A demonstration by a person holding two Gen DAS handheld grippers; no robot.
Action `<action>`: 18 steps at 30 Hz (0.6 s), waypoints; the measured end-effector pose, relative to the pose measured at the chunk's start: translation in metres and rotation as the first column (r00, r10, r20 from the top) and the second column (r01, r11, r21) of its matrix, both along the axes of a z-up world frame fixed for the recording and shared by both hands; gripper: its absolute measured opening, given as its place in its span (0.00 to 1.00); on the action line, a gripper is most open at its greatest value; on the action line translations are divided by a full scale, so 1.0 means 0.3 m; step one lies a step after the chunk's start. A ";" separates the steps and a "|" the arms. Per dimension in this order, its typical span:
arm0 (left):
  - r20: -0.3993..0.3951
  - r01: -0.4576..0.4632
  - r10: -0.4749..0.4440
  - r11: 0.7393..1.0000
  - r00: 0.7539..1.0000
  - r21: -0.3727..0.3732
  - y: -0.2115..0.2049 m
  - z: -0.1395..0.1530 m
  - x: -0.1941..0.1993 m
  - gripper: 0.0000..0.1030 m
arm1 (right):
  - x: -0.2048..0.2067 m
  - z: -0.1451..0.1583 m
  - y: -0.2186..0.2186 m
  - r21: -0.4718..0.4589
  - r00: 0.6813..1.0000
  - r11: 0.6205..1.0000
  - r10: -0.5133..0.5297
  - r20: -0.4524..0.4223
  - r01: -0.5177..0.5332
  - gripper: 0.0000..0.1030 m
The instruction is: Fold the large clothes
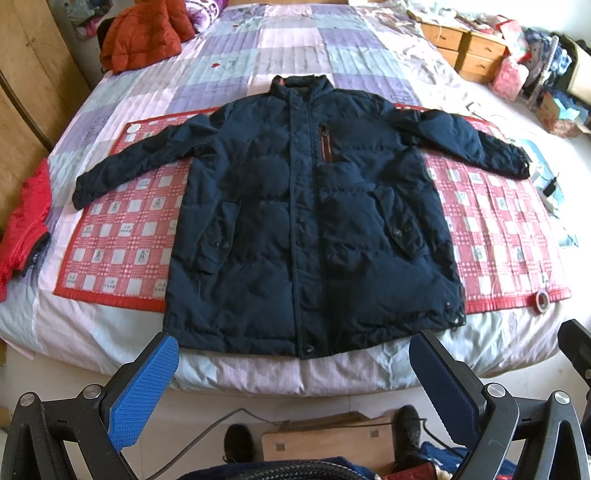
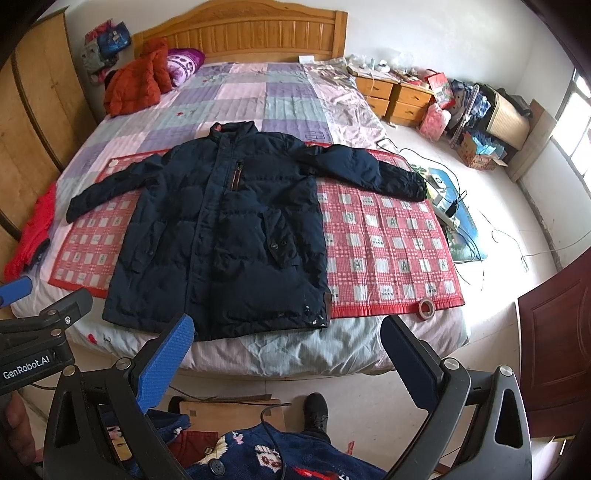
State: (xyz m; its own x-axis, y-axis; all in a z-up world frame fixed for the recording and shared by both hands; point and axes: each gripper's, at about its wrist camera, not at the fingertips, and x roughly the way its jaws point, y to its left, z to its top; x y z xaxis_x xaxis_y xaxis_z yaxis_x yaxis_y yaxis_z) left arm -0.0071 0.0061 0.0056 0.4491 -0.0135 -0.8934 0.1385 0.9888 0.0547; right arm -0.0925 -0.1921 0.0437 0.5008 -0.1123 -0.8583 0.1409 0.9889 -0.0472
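Jacket: big navy puffer jacket lying flat, front side up and zipped, dead centre of both views, collar toward the top of the frame, hem toward the bottom

Sleeves: both spread out sideways, one reaching mid-left, the other mid-right; in the right wrist view the right-hand sleeve's cuff sits at the edge of the bed

What it's on: red checked mat under the jacket, sticking out on both sides, and that's on the bed with a purple and grey patchwork quilt

Hem: hangs past the mat's lower edge onto the pale sheet near the foot of the bed

Left tongs: wide open, blue pads far apart, holding nothing, sitting at the bottom of the frame short of the jacket

Right tongs: same deal, spread open and empty, bottom of the frame, not touching the jacket

Tape roll: on the mat's lower right corner, just beside the jacket's hem corner but apart from it

Orange jacket: bunched up in the upper left, on the bed by the wooden headboard

Red garment: draped at the left edge of the bed, mid-left of the frame

Upper right: wooden nightstands with clutter piled around

Bottom of frame: person's dark shoes on the floor next to a small wooden stool
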 end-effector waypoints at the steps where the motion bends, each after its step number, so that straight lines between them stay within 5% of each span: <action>1: 0.000 0.000 0.000 1.000 1.000 0.000 0.000 0.000 0.000 1.00 | -0.001 -0.001 0.000 0.000 1.000 1.000 0.000 0.000 0.000 1.00; 18: -0.008 0.000 0.000 1.000 1.000 -0.002 0.005 0.007 -0.001 1.00 | 0.021 -0.024 -0.013 0.003 1.000 1.000 -0.001 -0.005 0.001 1.00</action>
